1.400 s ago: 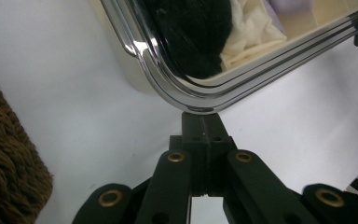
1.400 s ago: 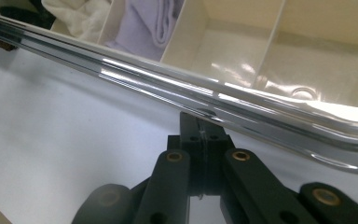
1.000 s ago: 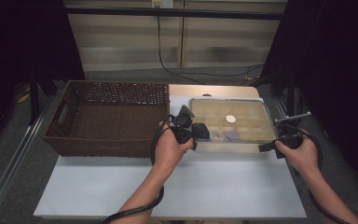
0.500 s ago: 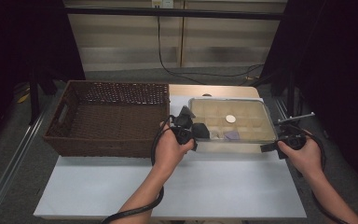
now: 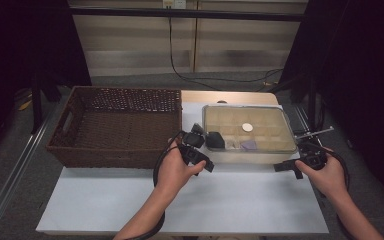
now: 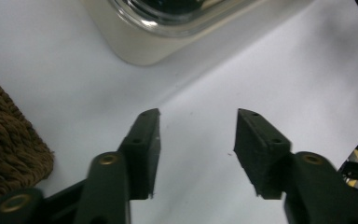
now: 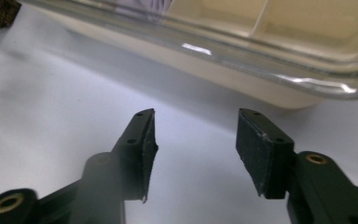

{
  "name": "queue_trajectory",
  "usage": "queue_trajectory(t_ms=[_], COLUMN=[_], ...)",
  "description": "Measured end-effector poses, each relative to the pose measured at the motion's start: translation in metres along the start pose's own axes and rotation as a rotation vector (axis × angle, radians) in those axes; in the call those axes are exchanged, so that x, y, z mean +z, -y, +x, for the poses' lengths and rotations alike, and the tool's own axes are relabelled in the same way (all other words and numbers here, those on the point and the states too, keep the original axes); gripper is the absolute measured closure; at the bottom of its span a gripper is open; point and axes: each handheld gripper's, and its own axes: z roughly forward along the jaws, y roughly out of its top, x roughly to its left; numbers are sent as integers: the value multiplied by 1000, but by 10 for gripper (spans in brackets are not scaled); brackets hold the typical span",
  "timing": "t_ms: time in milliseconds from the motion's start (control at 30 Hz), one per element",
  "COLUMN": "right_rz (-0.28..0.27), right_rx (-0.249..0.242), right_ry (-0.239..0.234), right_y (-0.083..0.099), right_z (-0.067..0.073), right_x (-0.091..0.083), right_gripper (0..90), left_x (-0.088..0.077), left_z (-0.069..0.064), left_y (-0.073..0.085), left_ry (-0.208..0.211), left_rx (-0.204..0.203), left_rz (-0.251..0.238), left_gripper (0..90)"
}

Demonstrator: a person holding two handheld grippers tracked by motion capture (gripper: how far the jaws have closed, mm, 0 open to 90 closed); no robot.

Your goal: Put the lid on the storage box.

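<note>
Left gripper [image 6: 196,140] — jaws apart, empty, over white table [image 5: 230,200] just beside front-left corner of clear-lidded compartment box [image 5: 250,132]. Right gripper [image 7: 196,140] — jaws apart, empty, near box's front-right corner. Wicker basket [image 5: 115,125] left of box.

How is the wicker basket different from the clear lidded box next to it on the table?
The wicker basket is dark brown, woven and open-topped; the compartment box is pale, smooth plastic under a clear lid. The basket looks larger and deeper, the box shallower. The basket appears empty, while the box holds a few small items. Both are rectangular and sit on the white table.
</note>
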Motion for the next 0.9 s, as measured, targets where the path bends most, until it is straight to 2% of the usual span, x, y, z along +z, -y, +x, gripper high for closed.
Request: queue_trajectory(t_ms=[33, 167, 233, 333, 367, 467, 600, 633, 700, 900], right_rz=[-6, -27, -26, -58, -62, -65, -65, -65, -70, -65], right_rx=[-6, -25, -28, -54, -59, -74, -87, -88, -88, -117], right_ry=[-4, -5, -5, -15, -20, -18, -18, -22, -26, -28], right_y=[3, 12, 15, 20, 21, 25, 29, 30, 32, 39], right_z=[0, 1, 1, 2, 2, 4, 6, 6, 6, 11], right_x=[0, -1, -1, -1, -1, 1, 4, 5, 6, 13], right_gripper=[441, 360, 314, 293, 288, 273, 269, 265, 259, 238], left_x=[0, 3, 3, 3, 4, 4, 4, 4, 4, 1], left_z=[0, -1, -1, -2, 0, 2, 5, 6, 7, 19], left_y=[1, 9, 13, 16, 19, 23, 29, 30, 34, 47], left_ry=[2, 2, 2, -6, 3, 1, 5, 0, -7, -7], left_rx=[1, 51, 76, 100, 121, 139, 146, 150, 154, 158], left_rz=[-4, -31, -28, -34, -28, -39, -46, -33, -39, -53], left_gripper=[490, 405, 372, 338, 328, 308, 296, 293, 288, 284])
